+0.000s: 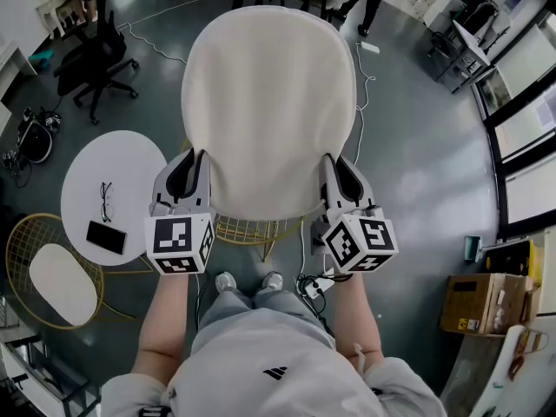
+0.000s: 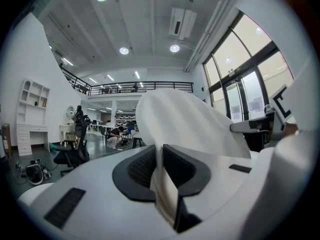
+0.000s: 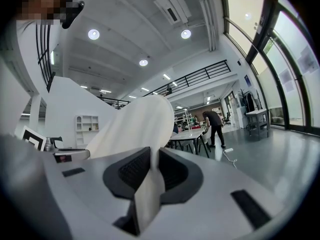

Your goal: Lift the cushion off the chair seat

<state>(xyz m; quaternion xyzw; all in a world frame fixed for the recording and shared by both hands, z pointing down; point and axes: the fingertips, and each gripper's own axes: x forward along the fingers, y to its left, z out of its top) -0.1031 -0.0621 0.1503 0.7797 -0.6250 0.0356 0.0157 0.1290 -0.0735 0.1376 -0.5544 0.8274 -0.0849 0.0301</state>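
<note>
**Cushion held over the wire chair by both tools**

The cream oval cushion [image 1: 269, 102] fills the upper middle of the head view, gripped at its two side edges near the end closest to the person. The left tool [image 1: 193, 170] is clamped on the left edge and the right tool [image 1: 340, 174] on the right edge. In each gripper view the dark pads press on a thin fold of the cream cover, with no gap beside it.

Progress: the grasp is made on both sides. The gold wire chair [image 1: 248, 230] shows bare just under the cushion's near edge, at lower centre of the frame. The cushion therefore appears raised clear of the seat, though its far end hides whatever lies below it. What seems left is to carry it away or set it down; the task sentence names no destination.

Orientation: the broad face is turned up toward the head camera. The long axis runs from lower centre to the top of the frame, away from the person, with the rounded far end uppermost
</note>
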